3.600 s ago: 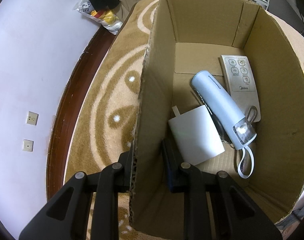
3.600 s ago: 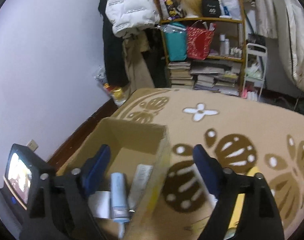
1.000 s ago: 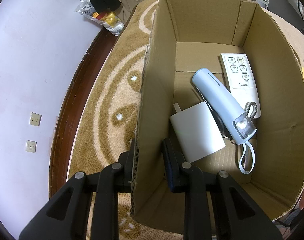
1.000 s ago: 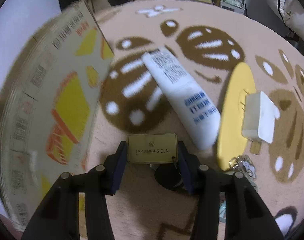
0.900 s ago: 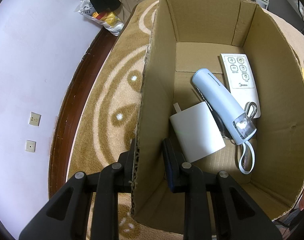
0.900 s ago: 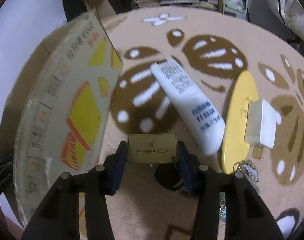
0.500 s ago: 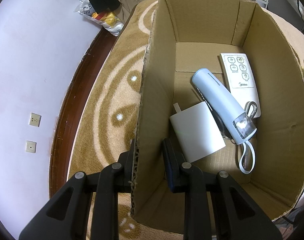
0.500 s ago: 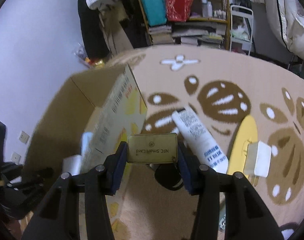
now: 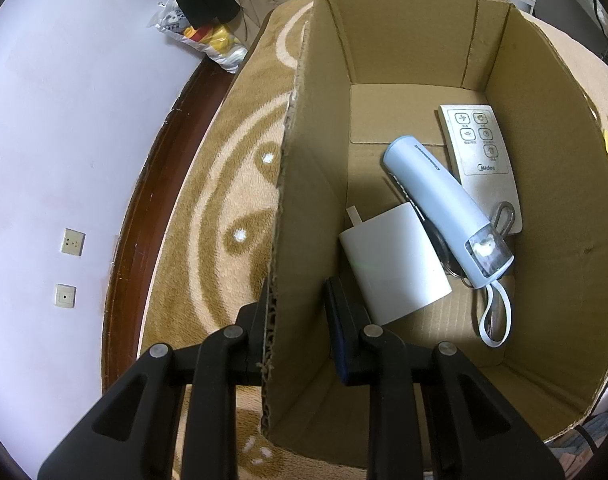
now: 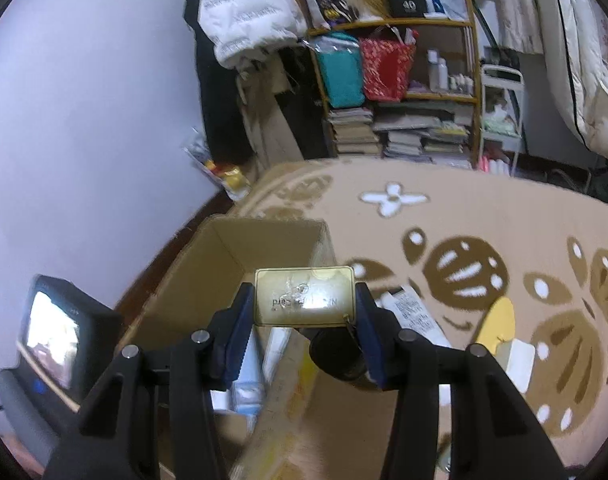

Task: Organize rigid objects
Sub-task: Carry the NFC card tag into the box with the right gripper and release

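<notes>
Right tool point(image 10: 304, 304) grips a gold card point(image 10: 304, 296) above the cardboard box point(image 10: 224, 264); left tool point(image 9: 294, 312), angled steeply down, pinches the box wall point(image 9: 304, 200).

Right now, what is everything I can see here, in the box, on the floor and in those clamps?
Brown cardboard box: one, open-topped, on the rug.
White square charger: one, on the box floor.
Pale blue torch with strap: one, in the box, lying partly over the remote.
Beige remote control: one, in the box.
Gold NFC card with dark fob: one, held above the box's edge.
White printed tube: one, on the rug.
Yellow oval object: one, on the rug.
Tan patterned rug: one, covering the floor.
Cluttered wooden shelf: one, at the far wall.
Left tool: black, clamped on the box wall.
Right tool: black, gripping the card.
</notes>
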`<state>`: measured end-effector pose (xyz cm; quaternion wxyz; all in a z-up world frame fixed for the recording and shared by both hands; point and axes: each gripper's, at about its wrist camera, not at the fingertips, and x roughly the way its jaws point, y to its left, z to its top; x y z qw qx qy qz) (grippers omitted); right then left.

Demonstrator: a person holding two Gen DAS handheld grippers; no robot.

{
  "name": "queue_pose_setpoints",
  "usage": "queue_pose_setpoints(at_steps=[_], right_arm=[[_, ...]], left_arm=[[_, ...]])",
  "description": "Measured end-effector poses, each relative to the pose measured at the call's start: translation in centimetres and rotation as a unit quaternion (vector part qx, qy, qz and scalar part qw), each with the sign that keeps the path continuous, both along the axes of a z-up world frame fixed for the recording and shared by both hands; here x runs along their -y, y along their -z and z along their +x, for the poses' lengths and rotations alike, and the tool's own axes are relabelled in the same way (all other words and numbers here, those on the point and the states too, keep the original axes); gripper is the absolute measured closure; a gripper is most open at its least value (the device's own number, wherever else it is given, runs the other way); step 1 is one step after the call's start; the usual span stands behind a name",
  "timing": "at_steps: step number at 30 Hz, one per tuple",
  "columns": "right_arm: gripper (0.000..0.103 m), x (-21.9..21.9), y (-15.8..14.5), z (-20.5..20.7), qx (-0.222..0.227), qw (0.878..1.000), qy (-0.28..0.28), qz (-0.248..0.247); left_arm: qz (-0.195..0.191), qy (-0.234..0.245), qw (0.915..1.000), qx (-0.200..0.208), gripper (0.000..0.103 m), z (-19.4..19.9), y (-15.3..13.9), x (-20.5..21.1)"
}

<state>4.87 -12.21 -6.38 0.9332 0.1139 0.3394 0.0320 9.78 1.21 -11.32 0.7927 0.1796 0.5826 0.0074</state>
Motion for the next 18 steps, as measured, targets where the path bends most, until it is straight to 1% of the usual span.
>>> queue_pose_setpoints(at_steps=[4, 7, 11, 18], right_arm=[[0.051, -1.3, -1.4, -0.3, 0.024, 1.000, -0.015, -0.004], [0.051, -2.2, -1.9, -0.4, 0.038, 0.999, -0.033, 0.007], [0.051, -3.2, -1.5, -0.3, 0.041, 0.998, -0.047, 0.005], [0.051, -3.6, -0.1, -0.1, 0.030, 0.998, -0.052, 0.021]], left_arm=[[0.001, 0.000, 1.0000, 0.000, 0.080, 0.0, 0.0, 0.0], [0.000, 0.000, 1.0000, 0.000, 0.080, 0.0, 0.0, 0.0], [-0.001, 0.000, 1.0000, 0.000, 0.080, 0.1, 0.0, 0.1], [-0.001, 0.000, 1.0000, -0.001, 0.080, 0.1, 0.0, 0.1]])
